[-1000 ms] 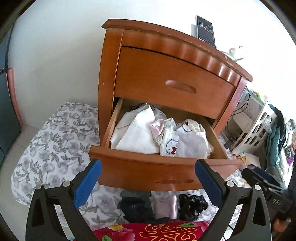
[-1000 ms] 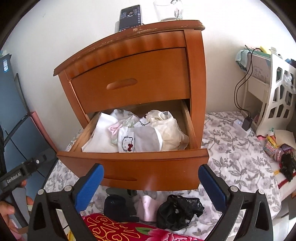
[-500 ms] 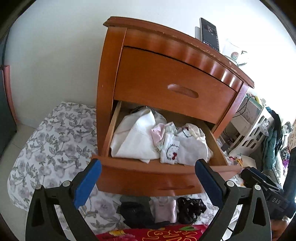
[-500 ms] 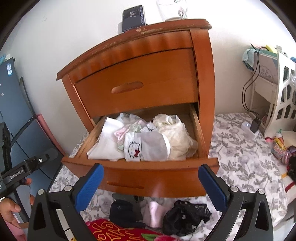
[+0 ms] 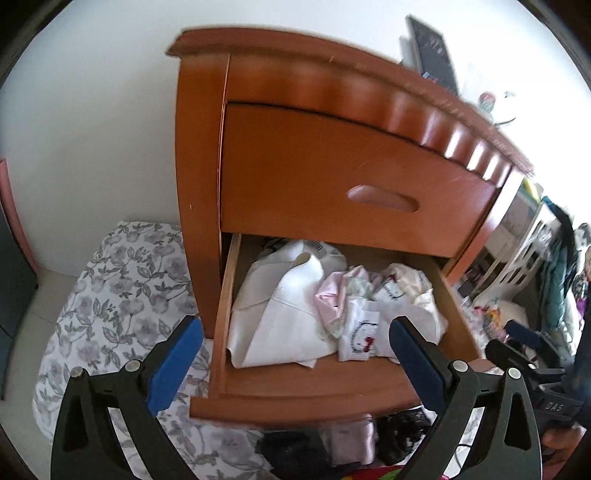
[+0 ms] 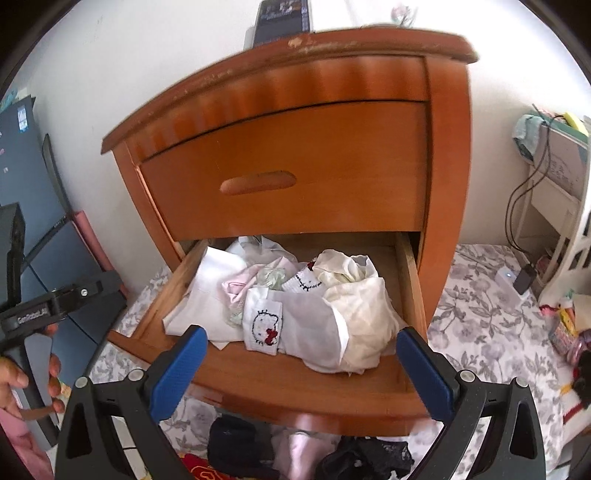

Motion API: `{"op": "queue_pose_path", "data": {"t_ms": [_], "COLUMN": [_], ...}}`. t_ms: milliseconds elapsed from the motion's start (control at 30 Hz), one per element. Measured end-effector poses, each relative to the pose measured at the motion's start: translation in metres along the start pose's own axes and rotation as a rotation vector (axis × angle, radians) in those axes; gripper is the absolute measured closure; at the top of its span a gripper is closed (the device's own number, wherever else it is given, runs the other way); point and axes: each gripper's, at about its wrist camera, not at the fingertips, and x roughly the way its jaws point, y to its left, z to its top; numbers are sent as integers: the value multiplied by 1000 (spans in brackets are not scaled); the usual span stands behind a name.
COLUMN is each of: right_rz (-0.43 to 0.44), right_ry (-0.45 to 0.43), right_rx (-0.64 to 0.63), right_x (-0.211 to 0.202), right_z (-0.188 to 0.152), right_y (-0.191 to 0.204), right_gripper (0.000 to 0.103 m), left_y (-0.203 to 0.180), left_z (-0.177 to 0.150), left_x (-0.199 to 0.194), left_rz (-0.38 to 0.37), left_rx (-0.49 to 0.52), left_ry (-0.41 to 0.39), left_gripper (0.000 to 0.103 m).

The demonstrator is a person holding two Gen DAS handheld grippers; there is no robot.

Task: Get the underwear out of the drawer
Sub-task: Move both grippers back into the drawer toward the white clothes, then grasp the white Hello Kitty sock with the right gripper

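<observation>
Wooden drawer full of underwear

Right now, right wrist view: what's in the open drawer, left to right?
White folded garment → pink garment → white underwear with cartoon cat print → cream bundle. All lie inside the lower drawer; both grippers are open, holding nothing.

2 drawers, 1 open; 1 phone; 2 grippers
</observation>
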Motion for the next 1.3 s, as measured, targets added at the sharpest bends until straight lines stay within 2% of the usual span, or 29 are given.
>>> {"op": "queue_pose_path", "data": {"t_ms": [200,300,467,600,833,1033,1100,1167,1300], "right_rz": [-32,-57,-64,-58,-53,-25,-25,-24,-22], "right_ry": [71,115,188,227,300,322,328,330,314], "right_rx": [-32,-56,-74,-97,-119,-116,-104,-81,-48], "right_x": [35,53,77,89,107,114,117,119,117], "right_z": [10,13,14,14,10,5,3,2,2], "right_y": [-11,-17,-23,-23,-20,-16,-16,-18,-25], "right_gripper": [0,6,22,30,51,69,76,89,97], "left_y": [4,2,0,-3,-3,-1,0,0,2], "left_z": [14,19,26,25,24,20,17,16,14], "left_x": [30,44,67,83,96,104,105,106,109], "left_rz": [18,10,-4,-18,-24,-27,-31,-35,-41], "left_rx": [9,23,22,17,-7,-24,-30,-40,-62], "left_ry": [66,97,158,207,248,273,280,283,295], "left_gripper": [2,2,2,2,2,2,2,2,2]}}
